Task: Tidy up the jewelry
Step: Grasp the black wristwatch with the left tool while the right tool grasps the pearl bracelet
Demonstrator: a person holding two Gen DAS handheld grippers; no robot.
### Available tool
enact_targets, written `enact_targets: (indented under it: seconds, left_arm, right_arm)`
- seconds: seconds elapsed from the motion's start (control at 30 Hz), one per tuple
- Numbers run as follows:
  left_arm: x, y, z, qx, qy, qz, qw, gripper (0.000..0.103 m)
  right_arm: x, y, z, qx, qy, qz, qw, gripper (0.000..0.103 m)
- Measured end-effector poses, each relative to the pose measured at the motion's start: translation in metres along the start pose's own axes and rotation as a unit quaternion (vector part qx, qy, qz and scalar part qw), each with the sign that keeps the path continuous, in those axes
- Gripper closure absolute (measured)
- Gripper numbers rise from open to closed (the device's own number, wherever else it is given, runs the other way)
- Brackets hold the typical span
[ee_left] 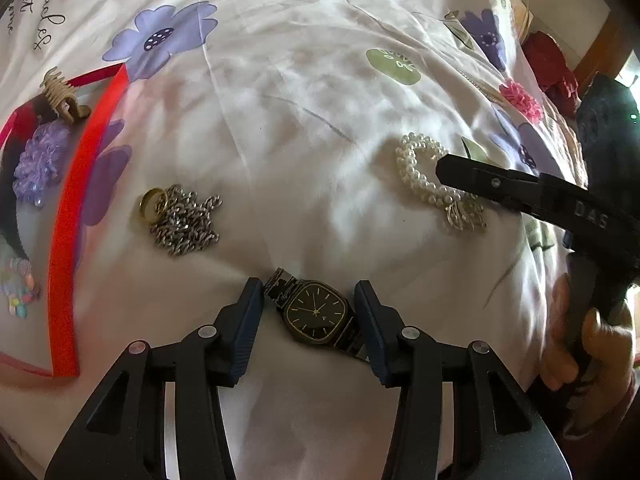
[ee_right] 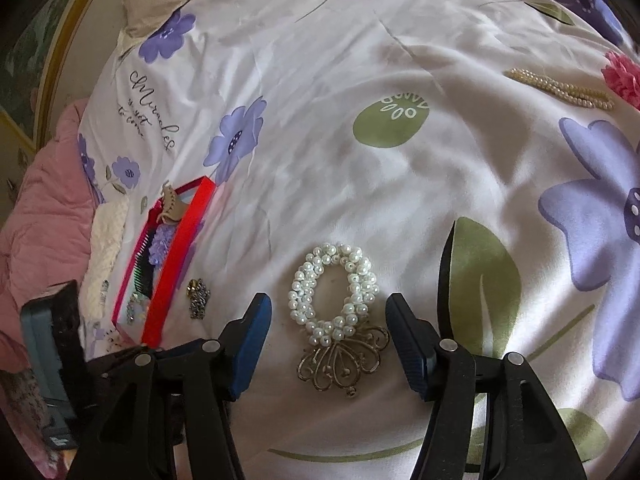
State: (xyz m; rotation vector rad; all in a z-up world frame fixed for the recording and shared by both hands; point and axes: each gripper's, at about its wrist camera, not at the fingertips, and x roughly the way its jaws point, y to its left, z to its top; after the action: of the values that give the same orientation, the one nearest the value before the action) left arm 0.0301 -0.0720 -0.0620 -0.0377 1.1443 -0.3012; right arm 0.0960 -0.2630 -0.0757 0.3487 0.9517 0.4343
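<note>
A black square-faced watch (ee_left: 316, 312) lies aslant on the flowered bedsheet. My left gripper (ee_left: 308, 282) points down at it, a pad against each side, and the strap's lower end runs under the right finger. In the right wrist view a white pearl bracelet (ee_right: 334, 288) with a silver filigree charm (ee_right: 344, 360) lies between the fingers of my right gripper (ee_right: 328, 296), which is open with a gap on either side. From the left wrist view one right gripper finger (ee_left: 480, 180) hangs over the same pearl bracelet (ee_left: 416, 164).
A red box (ee_left: 64, 220) at the left holds a beige claw clip (ee_left: 60, 96) and a purple scrunchie (ee_left: 38, 164). Beside it lie a silver chain (ee_left: 184, 220) and a gold ring (ee_left: 150, 204). Farther off are a bead necklace (ee_right: 560, 90) and a pink flower piece (ee_right: 624, 72).
</note>
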Motion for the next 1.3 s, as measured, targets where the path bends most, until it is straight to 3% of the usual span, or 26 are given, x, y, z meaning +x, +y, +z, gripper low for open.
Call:
enact_targets:
  seconds: [0.17, 0.4, 0.53, 0.63, 0.8, 0.83, 0.9, 0.97, 1.0, 1.03, 1.3]
  left_arm:
    - [-0.003, 0.004, -0.004, -0.027, 0.004, -0.003, 0.9996, 0.055]
    - [-0.012, -0.003, -0.014, -0.053, 0.003, 0.01, 0.9985, 0.044]
    - [-0.01, 0.002, -0.019, -0.109, 0.004, 0.014, 0.9939, 0.041]
    - [-0.009, 0.001, -0.021, -0.127, -0.001, 0.024, 0.9917, 0.041]
    - [-0.001, 0.001, -0.019, -0.119, -0.015, 0.033, 0.9922, 0.052]
    - [0.0, 0.0, -0.018, -0.111, -0.021, 0.034, 0.993, 0.063]
    - [-0.001, 0.0, -0.018, -0.103, -0.026, 0.034, 0.9938, 0.069]
    - [-0.003, 0.003, -0.019, -0.1, -0.034, 0.019, 0.9943, 0.071]
    - [-0.004, 0.005, -0.019, -0.099, -0.035, 0.015, 0.9944, 0.071]
    - [-0.007, 0.006, -0.021, -0.098, -0.038, 0.008, 0.9945, 0.072]
    - [-0.028, 0.009, -0.033, -0.081, -0.055, -0.015, 0.995, 0.075]
  right_arm:
    - [0.001, 0.007, -0.003, -0.025, -0.002, -0.018, 1.0, 0.041]
    - [0.003, 0.012, -0.006, -0.05, -0.003, -0.035, 0.998, 0.041]
    - [0.008, 0.016, -0.005, -0.059, -0.003, -0.05, 0.997, 0.043]
    - [0.013, 0.024, -0.004, -0.081, -0.003, -0.071, 0.994, 0.043]
    - [0.008, 0.006, 0.002, -0.033, -0.013, -0.05, 0.998, 0.043]
    - [0.009, 0.004, 0.003, -0.031, -0.014, -0.051, 0.998, 0.045]
    - [0.013, 0.008, 0.002, -0.05, -0.009, -0.068, 0.996, 0.047]
    - [0.015, 0.016, -0.001, -0.075, -0.011, -0.094, 0.993, 0.063]
    - [0.014, 0.018, -0.002, -0.081, -0.011, -0.1, 0.992, 0.082]
    - [0.012, 0.017, -0.003, -0.079, -0.014, -0.095, 0.992, 0.09]
    - [-0.018, 0.021, -0.011, -0.036, -0.036, -0.006, 0.999, 0.09]
